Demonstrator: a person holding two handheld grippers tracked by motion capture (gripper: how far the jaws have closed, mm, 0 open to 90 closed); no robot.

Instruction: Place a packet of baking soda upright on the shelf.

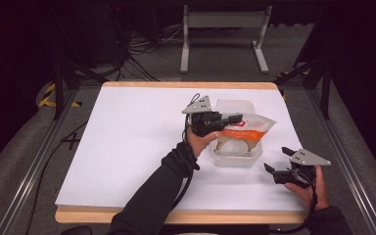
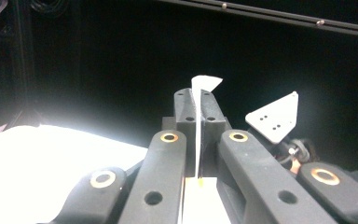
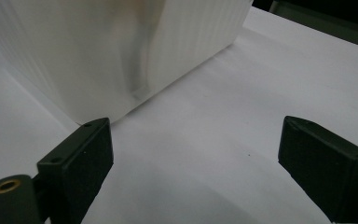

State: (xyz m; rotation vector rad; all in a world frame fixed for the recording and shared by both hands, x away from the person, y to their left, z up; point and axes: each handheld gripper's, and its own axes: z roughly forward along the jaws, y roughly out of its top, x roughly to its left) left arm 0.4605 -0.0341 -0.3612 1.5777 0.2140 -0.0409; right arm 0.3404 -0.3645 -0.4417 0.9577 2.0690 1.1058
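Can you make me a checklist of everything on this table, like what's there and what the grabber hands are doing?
Surface: white table top, wooden edges.
Job's things: orange-and-white pouch in a clear tub.
Clutter: nothing seen.
Grippers: left gripper shut on the pouch's thin edge; right gripper open, on the table beside the tub, holding nothing.
Cables: one runs down from the left gripper along the sleeve; a tangle on the floor.
Surroundings: dark room, grey stand behind.

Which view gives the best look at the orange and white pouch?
The high view: the pouch shows whole, over the clear container, pinched by the left gripper. The left gripper view shows just a thin edge of it between the shut jaws. The right gripper view gives the container wall.
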